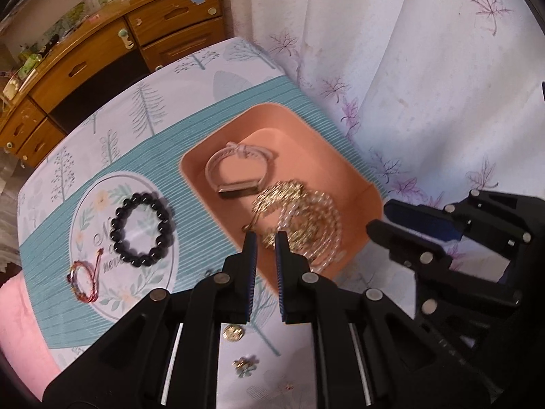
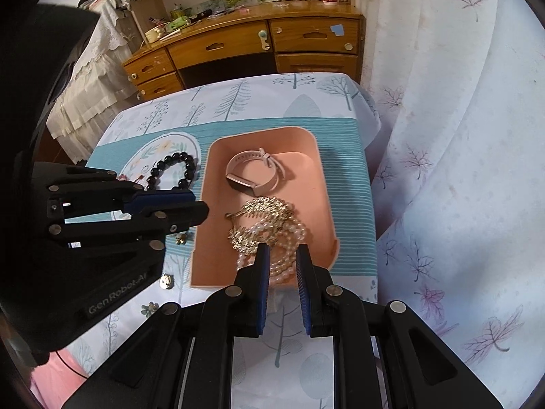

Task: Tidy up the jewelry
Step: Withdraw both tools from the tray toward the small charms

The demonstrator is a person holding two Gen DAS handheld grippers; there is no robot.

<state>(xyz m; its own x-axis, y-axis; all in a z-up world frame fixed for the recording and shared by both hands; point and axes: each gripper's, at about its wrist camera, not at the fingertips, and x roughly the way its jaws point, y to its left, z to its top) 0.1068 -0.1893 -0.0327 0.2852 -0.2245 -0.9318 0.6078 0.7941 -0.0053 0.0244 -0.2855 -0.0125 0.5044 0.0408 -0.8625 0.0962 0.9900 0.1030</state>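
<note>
A peach tray (image 1: 272,119) (image 2: 316,204) on the tree-print cloth holds a pale pink watch band (image 1: 218,167) (image 2: 243,184), a gold necklace (image 1: 282,191) (image 2: 262,208) and a pearl strand (image 1: 327,235) (image 2: 293,231). On the cloth to its left lie a black bead bracelet (image 1: 117,218) (image 2: 170,162) and a red cord bracelet (image 1: 75,281). A round gold piece (image 1: 232,334) (image 2: 166,281) and a small gold earring (image 1: 242,363) (image 2: 180,238) lie nearer me. My left gripper (image 1: 265,242) (image 2: 201,204) hovers over the tray's near left edge, nearly shut, holding nothing. My right gripper (image 2: 283,255) (image 1: 379,218) hangs above the pearls, also narrow and holding nothing.
A wooden desk with drawers (image 1: 102,51) (image 2: 238,44) stands beyond the table's far edge, cluttered on top. A white leaf-print curtain (image 1: 408,68) (image 2: 460,136) fills the right side. A pink cloth (image 1: 20,323) lies at the table's near left corner.
</note>
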